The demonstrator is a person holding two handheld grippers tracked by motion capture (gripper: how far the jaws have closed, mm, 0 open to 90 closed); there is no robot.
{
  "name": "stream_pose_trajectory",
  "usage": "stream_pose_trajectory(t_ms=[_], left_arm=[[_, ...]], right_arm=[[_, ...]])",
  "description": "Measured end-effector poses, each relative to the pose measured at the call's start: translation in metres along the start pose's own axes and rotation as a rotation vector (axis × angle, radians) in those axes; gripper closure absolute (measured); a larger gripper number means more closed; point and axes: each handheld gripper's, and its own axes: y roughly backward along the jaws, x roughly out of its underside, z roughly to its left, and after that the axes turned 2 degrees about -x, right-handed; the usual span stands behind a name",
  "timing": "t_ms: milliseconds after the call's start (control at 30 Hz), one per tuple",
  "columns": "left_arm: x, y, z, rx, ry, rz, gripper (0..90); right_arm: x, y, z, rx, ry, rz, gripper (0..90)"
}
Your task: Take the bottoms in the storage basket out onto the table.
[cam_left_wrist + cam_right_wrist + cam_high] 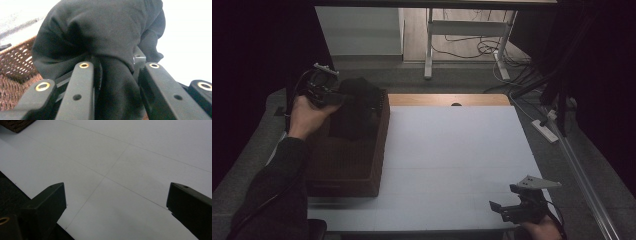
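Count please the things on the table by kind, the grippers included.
Black garment, held over the basket: 1
Brown woven basket: 1
Grippers: 2, the left gripper and the right gripper
Total: 4

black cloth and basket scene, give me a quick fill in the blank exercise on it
1. The left tool is shut on a black ____.
2. The cloth hangs over a brown woven ____ at the table's left side.
3. The right tool has its jaws ____, with nothing between them.
4. Under the right tool lies the bare ____ table top.

Missing words: cloth; basket; open; white
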Motion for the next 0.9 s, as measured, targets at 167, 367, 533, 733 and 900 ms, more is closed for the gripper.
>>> stream_pose_trajectory(t_ms=[167, 367, 533, 733, 900], left_arm=[[-0.005, 0.005, -0.006, 0.019, -0.014, -0.012, 72.1], [-0.015, 0.012, -0.016, 0.026, -0.04, -0.026, 72.0], [-0.021, 0.017, -0.022, 0.033, -0.05, -0.04, 71.9], [-0.034, 0.021, -0.033, 0.058, -0.075, -0.065, 71.9], [-0.043, 0.02, -0.043, 0.073, -0.097, -0.069, 71.9]], right_arm=[[0.0, 0.0, 0.0, 0.0, 0.0, 0.0, 2.9], [0.0, 0.0, 0.0, 0.0, 0.001, 0.0, 2.9], [0.0, 0.0, 0.0, -0.001, 0.001, 0.0, 2.9], [0.0, 0.0, 0.0, -0.001, -0.001, -0.001, 2.9], [0.0, 0.0, 0.0, -0.003, -0.002, -0.003, 3.0]])
